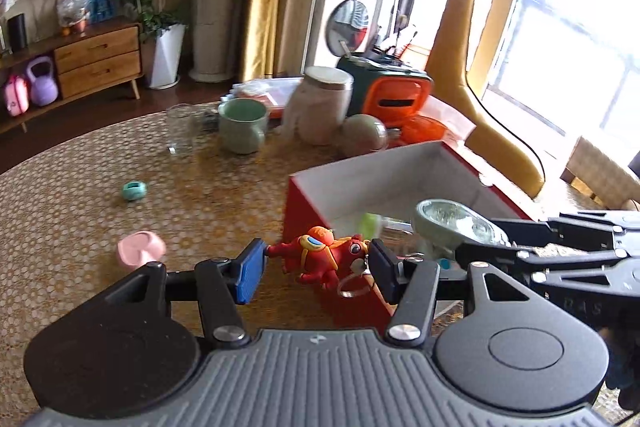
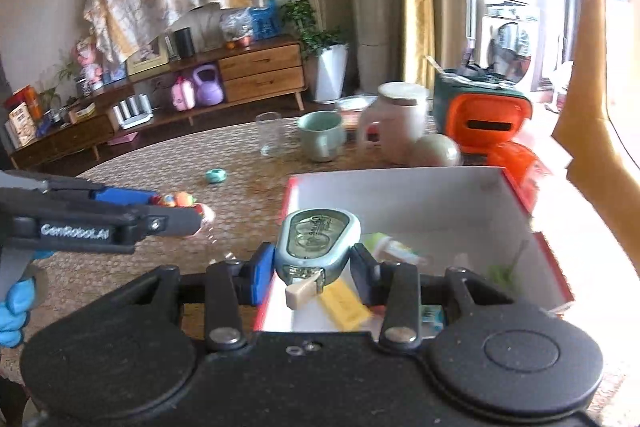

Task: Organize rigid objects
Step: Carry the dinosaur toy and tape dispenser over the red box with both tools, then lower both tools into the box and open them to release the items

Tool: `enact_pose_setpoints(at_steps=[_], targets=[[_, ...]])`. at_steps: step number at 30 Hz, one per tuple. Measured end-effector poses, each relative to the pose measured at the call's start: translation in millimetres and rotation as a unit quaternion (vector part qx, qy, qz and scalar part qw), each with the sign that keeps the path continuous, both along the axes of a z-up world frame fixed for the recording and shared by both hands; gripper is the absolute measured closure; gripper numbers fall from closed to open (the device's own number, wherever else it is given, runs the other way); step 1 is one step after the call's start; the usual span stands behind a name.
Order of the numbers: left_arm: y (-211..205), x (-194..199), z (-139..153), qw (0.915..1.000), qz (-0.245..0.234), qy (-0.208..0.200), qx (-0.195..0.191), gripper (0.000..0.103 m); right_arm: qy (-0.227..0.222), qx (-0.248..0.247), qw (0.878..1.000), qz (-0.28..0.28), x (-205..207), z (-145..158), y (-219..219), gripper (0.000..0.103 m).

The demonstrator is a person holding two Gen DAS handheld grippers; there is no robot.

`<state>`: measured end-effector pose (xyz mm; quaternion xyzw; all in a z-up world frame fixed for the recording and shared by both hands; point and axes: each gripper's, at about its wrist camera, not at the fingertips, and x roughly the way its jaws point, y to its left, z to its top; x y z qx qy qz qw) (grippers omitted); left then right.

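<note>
Over the near left corner of the red, white-lined box (image 1: 404, 183), the left gripper (image 1: 316, 263) clamps a glossy red toy (image 1: 320, 257) between its blue pads; the toy's long axis runs left-right, head toward the right, a key ring hanging below. Right gripper (image 2: 314, 265) grips a pale blue oval tape measure (image 2: 318, 241) above the box's near left interior, long axis pointing away, its cream tab toward the camera. Farther left on the dotted woven tablecloth (image 1: 100, 163) lie a pink heart-shaped piece (image 1: 141, 249) and a teal ring (image 1: 134, 190); at the far side stand a clear glass (image 1: 181, 129) and a green ceramic cup (image 1: 243, 125).
</note>
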<state>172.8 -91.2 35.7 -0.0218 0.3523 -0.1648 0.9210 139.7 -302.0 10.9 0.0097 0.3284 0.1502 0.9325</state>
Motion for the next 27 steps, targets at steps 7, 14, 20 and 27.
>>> enact_pose_setpoints(at_steps=[7,14,20,27], targets=[[-37.0,4.6,-3.6,0.9996,-0.026,0.005,0.002,0.047,0.000,-0.004,0.999,-0.033,2.6,-5.3,-36.2,0.063],[-74.0,17.6,-9.1,0.9987,-0.049,0.012,0.008,0.047,0.005,-0.017,0.998,-0.056,11.2,-14.5,-69.1,0.063],[-98.4,29.1,-24.9,0.9974,-0.065,0.029,0.014,0.047,0.016,-0.024,0.997,-0.071,22.7,-24.1,-88.4,0.063],[-119.0,46.8,-38.5,0.9963,-0.071,0.046,0.012,0.055,0.023,-0.028,0.997,-0.067,35.6,-34.7,-99.4,0.063]])
